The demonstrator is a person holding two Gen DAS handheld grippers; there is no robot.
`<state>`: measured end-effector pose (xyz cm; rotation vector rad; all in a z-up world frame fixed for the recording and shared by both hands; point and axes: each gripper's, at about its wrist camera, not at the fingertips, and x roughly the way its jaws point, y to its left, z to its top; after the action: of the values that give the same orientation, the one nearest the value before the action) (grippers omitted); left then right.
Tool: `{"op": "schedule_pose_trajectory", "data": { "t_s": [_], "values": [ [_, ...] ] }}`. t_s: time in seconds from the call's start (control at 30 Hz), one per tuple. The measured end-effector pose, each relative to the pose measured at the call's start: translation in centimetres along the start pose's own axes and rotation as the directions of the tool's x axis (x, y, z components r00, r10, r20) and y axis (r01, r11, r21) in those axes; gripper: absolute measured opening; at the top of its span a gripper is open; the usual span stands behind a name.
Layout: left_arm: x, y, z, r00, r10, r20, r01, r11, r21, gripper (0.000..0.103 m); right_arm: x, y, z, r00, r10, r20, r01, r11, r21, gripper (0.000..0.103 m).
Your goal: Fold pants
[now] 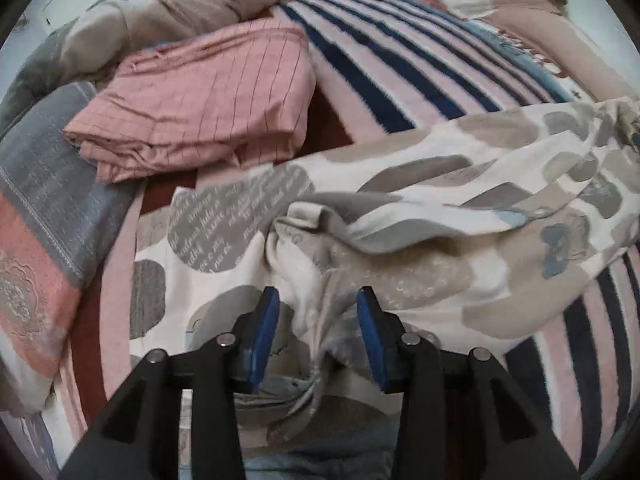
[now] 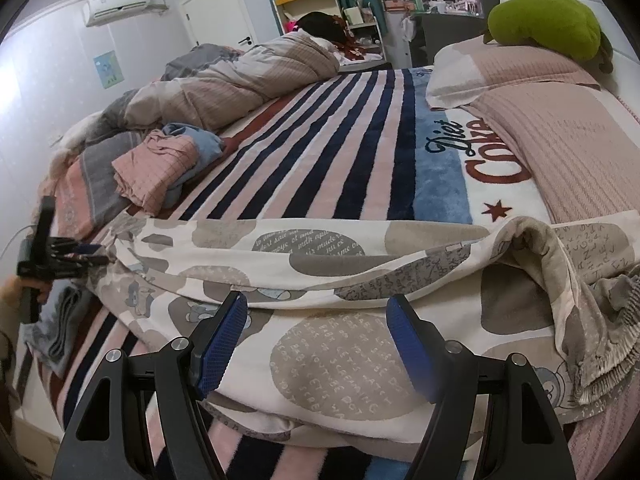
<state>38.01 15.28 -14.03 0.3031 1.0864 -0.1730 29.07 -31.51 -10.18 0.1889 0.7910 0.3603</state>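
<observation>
The pants (image 2: 328, 344) are cream with grey and beige blobs and lie across the striped blanket (image 2: 340, 140), one leg laid over the other. Their gathered waistband (image 2: 608, 320) is at the right. My right gripper (image 2: 316, 308) is open, its blue pads on either side of the near leg's edge. My left gripper (image 1: 318, 300) is open over the bunched cuff end of the pants (image 1: 400, 208), with a ridge of cloth between its pads. The left gripper also shows in the right wrist view (image 2: 92, 260) at the pants' left end.
A folded pink checked garment (image 1: 200, 100) lies on the blanket behind the pants, also in the right wrist view (image 2: 156, 168). A rumpled duvet (image 2: 240, 72) lies at the far side. Pink pillows (image 2: 560, 128) and a green plush (image 2: 548, 24) are on the right.
</observation>
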Motion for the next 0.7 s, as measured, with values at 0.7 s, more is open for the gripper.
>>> {"op": "schedule_pose_trajectory", "data": {
  "t_s": [0.7],
  "values": [
    [-2.3, 9.3, 0.4, 0.954, 0.273, 0.12, -0.232, 0.932, -0.278, 0.004, 1.1, 1.1, 0.2, 1.0, 0.012, -0.019, -0.012, 1.0, -0.003, 0.069]
  ]
}}
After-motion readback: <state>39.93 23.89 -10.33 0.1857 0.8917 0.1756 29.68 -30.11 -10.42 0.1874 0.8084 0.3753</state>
